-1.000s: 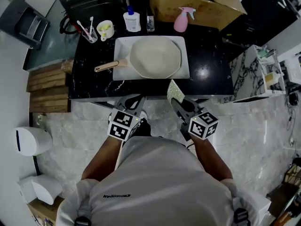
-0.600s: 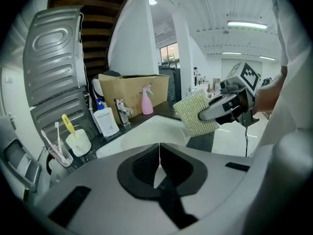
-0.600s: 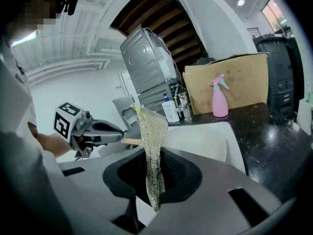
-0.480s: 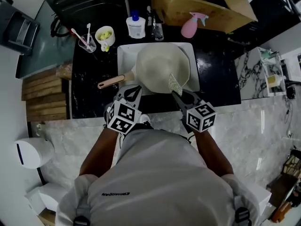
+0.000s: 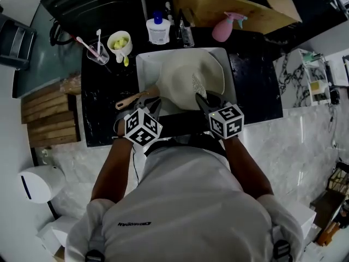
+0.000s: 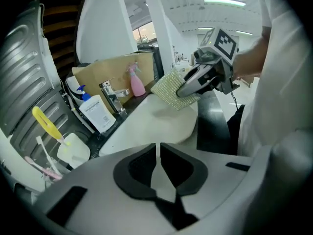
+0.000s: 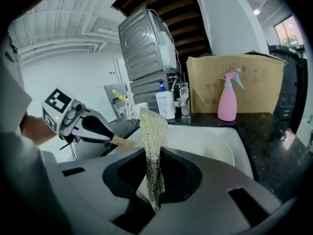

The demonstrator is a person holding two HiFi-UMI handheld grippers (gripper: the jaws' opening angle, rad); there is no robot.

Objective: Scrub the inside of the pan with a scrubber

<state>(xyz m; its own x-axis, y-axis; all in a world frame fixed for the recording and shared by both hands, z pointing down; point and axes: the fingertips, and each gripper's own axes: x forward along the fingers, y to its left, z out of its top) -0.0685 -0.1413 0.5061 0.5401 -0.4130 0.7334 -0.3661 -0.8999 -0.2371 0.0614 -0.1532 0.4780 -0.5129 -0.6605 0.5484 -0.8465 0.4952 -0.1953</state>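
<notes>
Right claw (image 7: 152, 166) clamps scrubber (image 7: 153, 126) over pan (image 5: 182, 81); left claw (image 6: 158, 161) closed, empty (near handle (image 5: 130, 99)). Approach step, I reckon. Next I press scrubber onto pan's inside.

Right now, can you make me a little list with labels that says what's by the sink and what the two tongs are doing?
Pan: cream, wooden handle, lying in the white sink
Scrubber: sparkly mesh, pinched in the right tongs, over the pan's inside
Left tongs: shut, empty, close to the handle
Behind sink: white pump bottle, pink spray bottle, cardboard box
Left of sink: mug, cup with toothbrushes
</notes>
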